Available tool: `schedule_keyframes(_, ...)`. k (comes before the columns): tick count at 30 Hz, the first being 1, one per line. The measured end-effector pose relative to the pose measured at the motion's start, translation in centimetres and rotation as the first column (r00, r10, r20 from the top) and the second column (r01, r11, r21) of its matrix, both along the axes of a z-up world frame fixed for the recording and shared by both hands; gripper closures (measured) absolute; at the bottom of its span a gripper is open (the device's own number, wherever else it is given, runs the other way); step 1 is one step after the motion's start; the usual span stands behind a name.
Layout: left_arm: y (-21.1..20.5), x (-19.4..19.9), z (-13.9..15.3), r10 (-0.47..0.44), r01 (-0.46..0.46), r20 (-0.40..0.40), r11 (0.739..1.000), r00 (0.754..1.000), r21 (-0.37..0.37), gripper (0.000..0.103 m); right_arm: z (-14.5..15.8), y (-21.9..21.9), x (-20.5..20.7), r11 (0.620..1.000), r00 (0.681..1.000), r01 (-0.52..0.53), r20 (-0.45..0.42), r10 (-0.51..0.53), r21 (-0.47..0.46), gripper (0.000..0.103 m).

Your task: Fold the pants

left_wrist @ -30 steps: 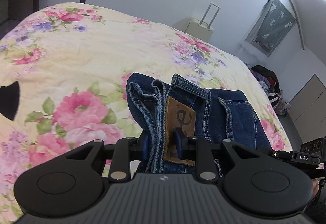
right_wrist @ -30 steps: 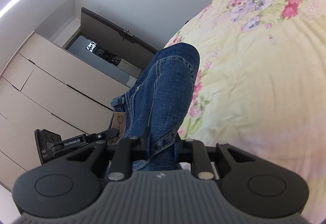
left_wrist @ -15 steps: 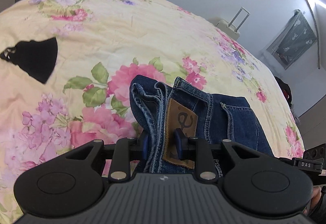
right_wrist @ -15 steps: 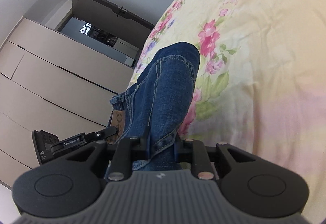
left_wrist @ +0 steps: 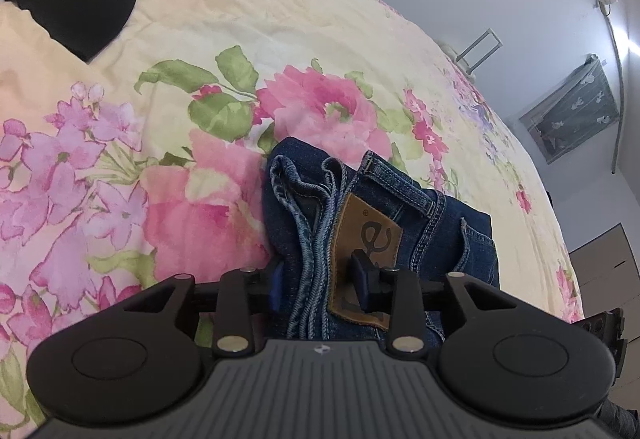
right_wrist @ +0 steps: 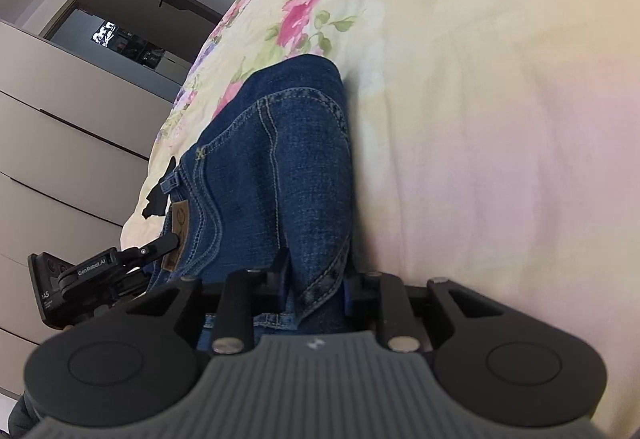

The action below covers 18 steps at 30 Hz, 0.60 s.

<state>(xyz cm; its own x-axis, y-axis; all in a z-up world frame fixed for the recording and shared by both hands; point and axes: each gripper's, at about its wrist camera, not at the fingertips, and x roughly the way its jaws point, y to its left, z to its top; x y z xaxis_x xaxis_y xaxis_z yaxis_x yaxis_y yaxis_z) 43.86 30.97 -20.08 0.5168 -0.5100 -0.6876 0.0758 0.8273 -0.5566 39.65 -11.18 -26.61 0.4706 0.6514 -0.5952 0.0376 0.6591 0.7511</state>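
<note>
**One pair of jeans on the bed, two grippers at it**

One pair of folded blue jeans (left_wrist: 404, 223) appears in the left wrist view, lying on one floral bedspread (left_wrist: 168, 127). One brown leather patch (left_wrist: 362, 251) sits at the waistband, and several stacked denim edges run beside it. The left gripper (left_wrist: 320, 285) straddles this bundle; its jaws have just been opening. One blue pad (left_wrist: 275, 285) stands at the outer side of the stacked edges and the other finger rests against the patch, with the denim between them; the pads look eased rather than pressing. One black cloth item (left_wrist: 80, 11) lies well apart on the bedspread, toward the upper left. One suitcase handle (left_wrist: 480, 47) shows beyond the far edge of the bed, and one dark hanging (left_wrist: 572, 119) is on the wall.

In the right wrist view the same jeans (right_wrist: 272, 175) lie on the bedspread (right_wrist: 480, 99), folded side up. The right gripper (right_wrist: 316, 287) has a thick denim fold between its two fingers, and both fingers touch the cloth; its jaws have just been opening slightly. The left gripper (right_wrist: 172, 241) is visible at the left, its finger tip against the leather patch (right_wrist: 176, 235). One run of pale wardrobe fronts (right_wrist: 60, 143) and one dark doorway (right_wrist: 120, 39) stand behind the bed.
</note>
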Motion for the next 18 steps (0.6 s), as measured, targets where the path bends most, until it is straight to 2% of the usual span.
schedule_keyframes(2,-0.6,-0.1,1.4,0.016,-0.015,-0.019,0.999,1.000,0.048,0.062,0.6,0.2,0.1,0.999,1.000,-0.013,0.000,0.013,-0.034,0.081)
schedule_keyframes(4,-1.4,-0.9,3.3,0.018,-0.019,0.003,0.988,1.000,0.155,0.061,2.2,0.8,0.2,0.992,0.999,-0.045,0.016,0.048,-0.116,0.074)
schedule_keyframes(6,-2.5,-2.6,5.5,0.023,-0.042,0.065,0.949,0.998,0.312,0.062,4.0,1.5,-0.2,0.970,0.994,-0.082,0.048,0.095,-0.229,0.069)
schedule_keyframes(8,-3.8,-4.7,7.2,0.001,-0.058,0.137,0.907,0.991,0.418,0.064,6.1,2.1,-1.7,0.932,0.985,-0.065,0.127,0.117,-0.357,0.068)
schedule_keyframes(11,-5.3,-8.4,9.2,-0.064,-0.036,0.203,0.890,0.977,0.454,0.066,9.3,3.3,-5.0,0.845,0.946,-0.022,0.262,0.190,-0.534,0.066)
schedule_keyframes(13,-6.5,-10.3,9.3,-0.090,-0.018,0.217,0.893,0.972,0.450,0.071,10.4,4.3,-7.0,0.821,0.915,-0.034,0.313,0.255,-0.570,0.069)
schedule_keyframes(15,-7.5,-11.4,8.5,-0.111,0.006,0.201,0.887,0.973,0.462,0.075,10.7,5.2,-8.6,0.813,0.897,-0.059,0.326,0.298,-0.580,0.070)
schedule_keyframes(17,-8.3,-11.6,6.7,-0.123,0.027,0.146,0.847,0.982,0.530,0.081,10.3,6.2,-9.9,0.805,0.900,-0.079,0.305,0.311,-0.588,0.070)
schedule_keyframes(18,-8.5,-11.6,5.8,-0.125,0.035,0.129,0.838,0.984,0.545,0.081,9.7,6.6,-10.2,0.796,0.906,-0.102,0.276,0.322,-0.597,0.071)
